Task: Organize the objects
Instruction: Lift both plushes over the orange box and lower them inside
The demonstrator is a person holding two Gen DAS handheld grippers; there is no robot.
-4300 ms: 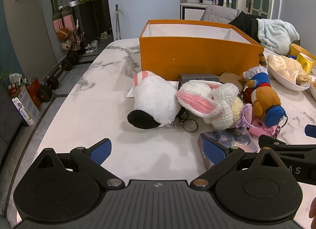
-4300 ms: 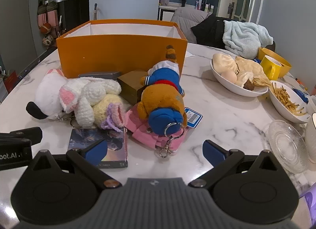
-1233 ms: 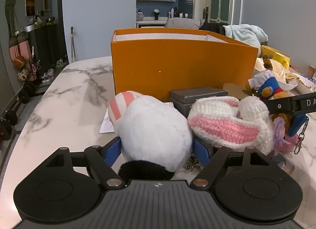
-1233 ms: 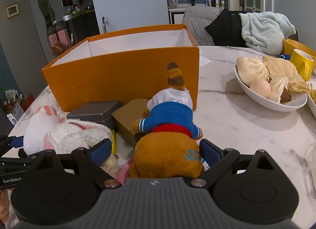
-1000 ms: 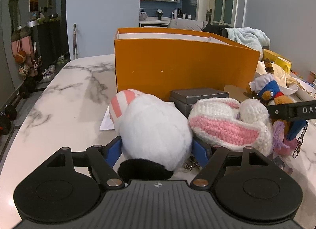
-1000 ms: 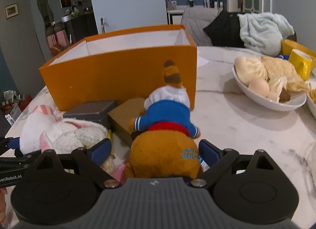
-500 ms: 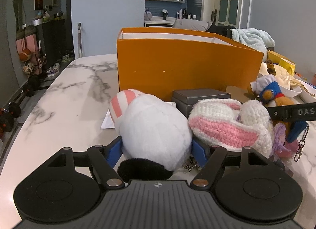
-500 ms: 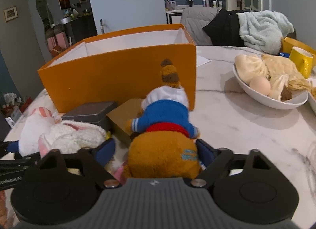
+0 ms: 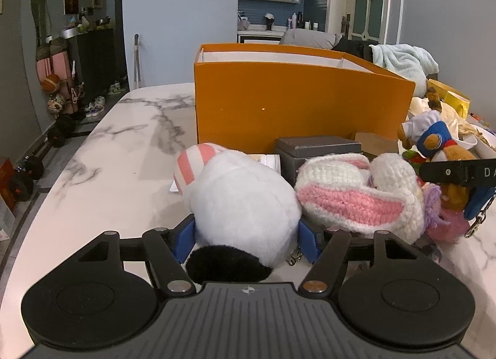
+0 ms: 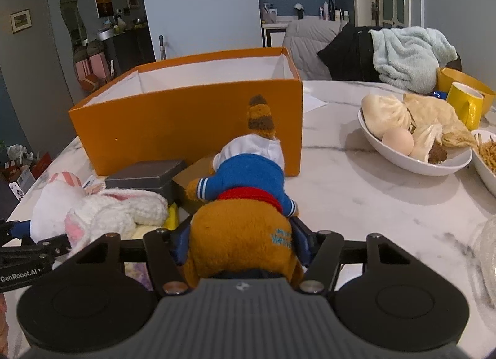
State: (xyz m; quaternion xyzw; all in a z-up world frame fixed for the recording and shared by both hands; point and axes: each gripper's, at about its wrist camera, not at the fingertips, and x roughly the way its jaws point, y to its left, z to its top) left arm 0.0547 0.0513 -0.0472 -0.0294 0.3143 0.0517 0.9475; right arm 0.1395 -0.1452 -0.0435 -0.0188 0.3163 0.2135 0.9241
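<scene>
My left gripper (image 9: 246,239) is shut on the white plush toy (image 9: 241,204), which has a pink striped ear and a black end and lies on the marble table (image 9: 117,154). My right gripper (image 10: 240,241) is shut on the brown plush in a blue shirt (image 10: 245,210) and holds it slightly raised. The open orange box (image 9: 297,105) stands just behind both toys and also shows in the right wrist view (image 10: 192,123). A crocheted white and pink rabbit (image 9: 356,194) lies between the two toys.
A grey box (image 9: 316,151) and a brown box (image 10: 195,182) sit in front of the orange box. A white bowl of food (image 10: 412,139), a yellow mug (image 10: 465,105) and a dish of fries (image 10: 486,154) stand to the right. The table edge runs along the left.
Both grippers have closed: the left on the white plush, the right on the brown plush. The brown plush has lifted a little off the table.
</scene>
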